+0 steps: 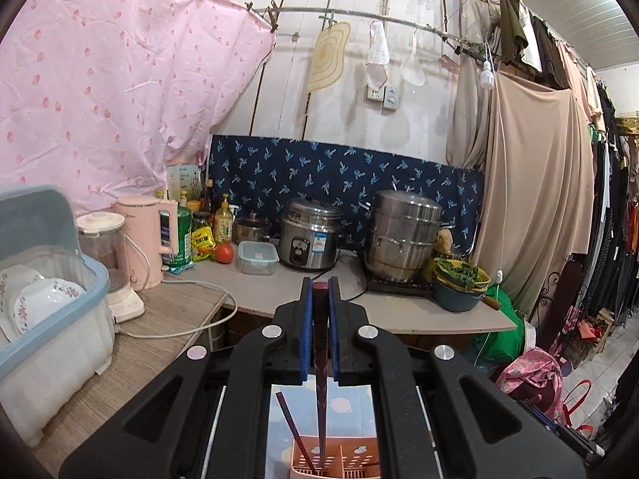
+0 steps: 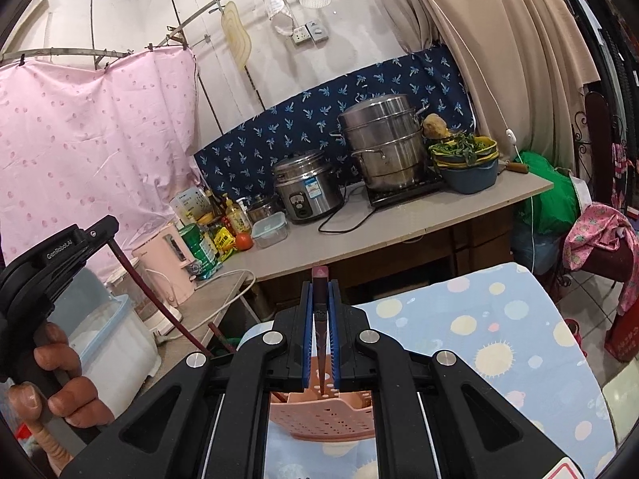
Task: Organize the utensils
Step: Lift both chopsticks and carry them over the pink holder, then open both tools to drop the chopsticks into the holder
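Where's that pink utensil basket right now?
The pink utensil basket sits on the dotted blue cloth, low and central in both wrist views, directly beneath the two hand-held grippers, each holding a dark chopstick over it.

Pink perforated plastic utensil basket: lower part cut off by btm edge in left wrist view; in right wrist view black gripper frame hides its sides. Dark red chopstick tip inside basket, contact w/ floor can't tell. Bottle labels behind pink kettle too small to read.
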